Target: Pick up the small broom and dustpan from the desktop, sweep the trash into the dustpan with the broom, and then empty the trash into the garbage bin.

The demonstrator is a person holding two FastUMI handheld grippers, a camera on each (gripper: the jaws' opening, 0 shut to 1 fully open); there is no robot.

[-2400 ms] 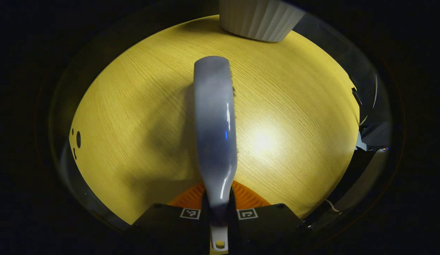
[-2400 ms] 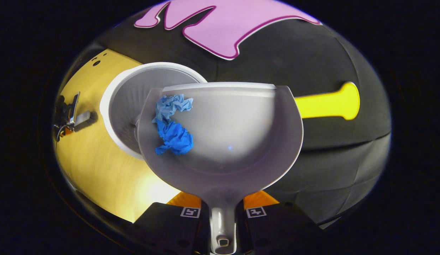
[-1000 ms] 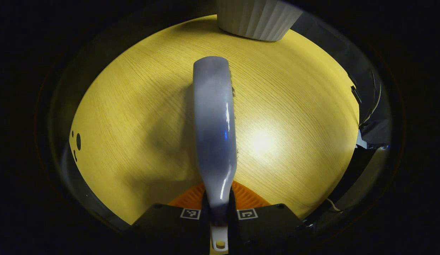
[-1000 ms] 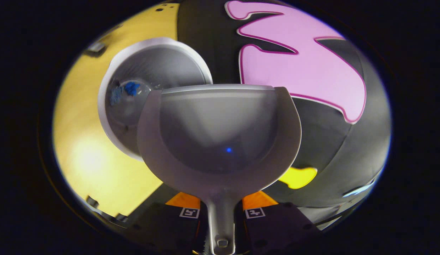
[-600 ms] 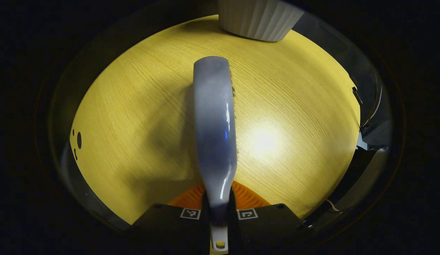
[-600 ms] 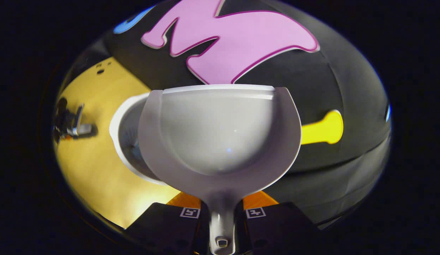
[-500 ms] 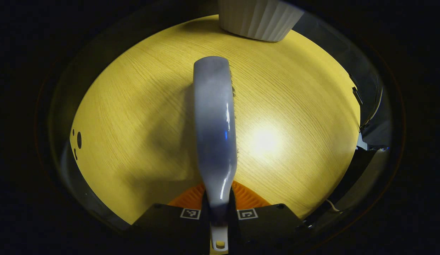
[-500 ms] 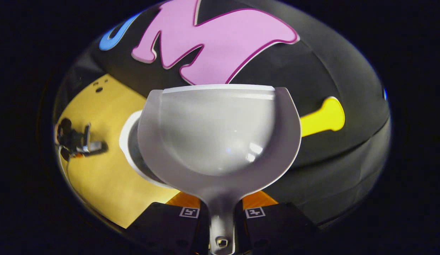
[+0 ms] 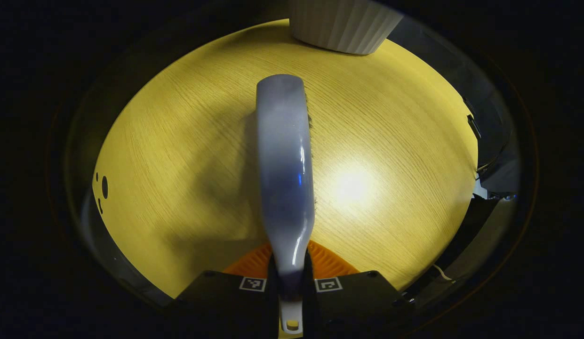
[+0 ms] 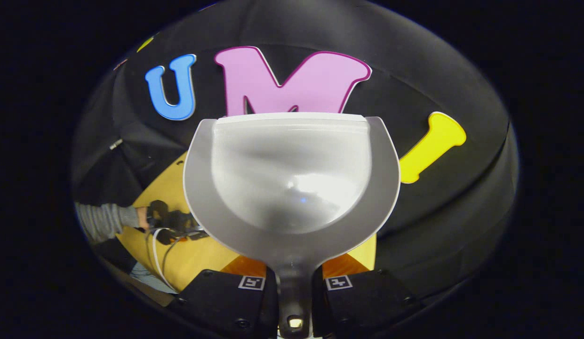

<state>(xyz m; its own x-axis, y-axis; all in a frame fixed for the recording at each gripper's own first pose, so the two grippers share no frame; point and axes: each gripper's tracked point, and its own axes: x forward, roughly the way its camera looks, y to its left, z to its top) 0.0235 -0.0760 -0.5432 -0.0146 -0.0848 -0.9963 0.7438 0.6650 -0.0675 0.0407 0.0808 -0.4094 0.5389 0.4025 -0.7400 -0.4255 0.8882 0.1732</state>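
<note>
Your two grippers and your sleeve

Your left gripper (image 9: pixel 290 278) has dark blocky bodies with small square black-and-white markers and an orange ribbed part behind; your right gripper (image 10: pixel 294 282) looks similar, with screws. Your sleeve (image 10: pixel 101 220) is grey striped, with cables (image 10: pixel 156 249) beside it.

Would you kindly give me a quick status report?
Left gripper shut on broom over desktop. Right gripper shut on dustpan, pan empty. Nothing obstructing.
</note>
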